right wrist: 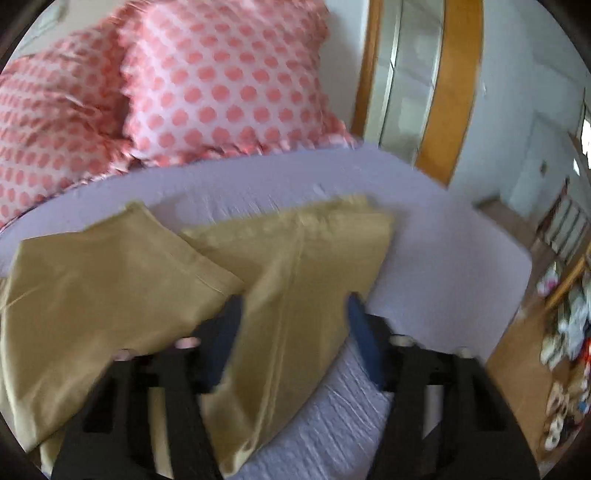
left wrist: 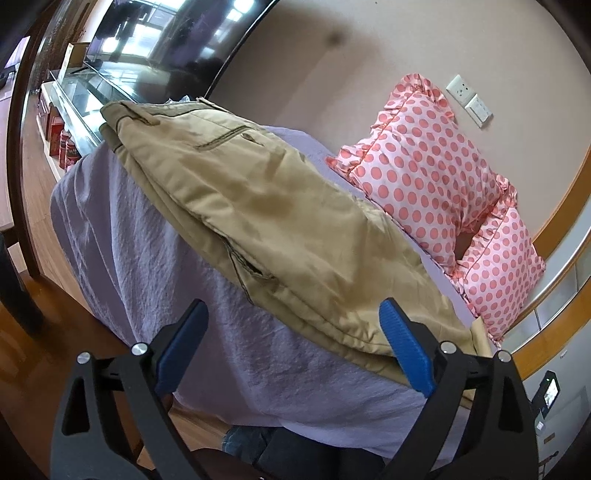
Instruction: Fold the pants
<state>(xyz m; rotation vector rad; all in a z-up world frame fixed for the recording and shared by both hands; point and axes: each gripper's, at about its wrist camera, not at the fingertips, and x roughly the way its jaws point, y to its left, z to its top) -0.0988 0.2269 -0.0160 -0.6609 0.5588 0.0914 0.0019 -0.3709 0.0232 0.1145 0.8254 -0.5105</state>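
- Khaki pants lie on the lavender-sheeted bed, their long axis running from the waistband and pocket end, away from the polka-dot pillows, back toward the leg ends beside those pillows.
- The left gripper hovers with its blue-padded fingers spread wide; one finger is at the near edge of the pants, the other over bare sheet, and nothing is clamped between them.
- The right gripper, blurred, also shows its fingers set wide, straddling one leg of the pants; whether a finger touches the cloth cannot be told.
- In the right wrist view the two leg ends splay apart in front of the pillows, one leg partly folded over.
- Judged from this, the right gripper is nearer the leg ends, which lie straight ahead of its fingers; the coming move likely turns on gathering them toward the waistband.
- Nothing lies on the bed between fingers and cloth; the pillows crowd the side beyond the pants, and a television on a low stand is beyond the waistband end.
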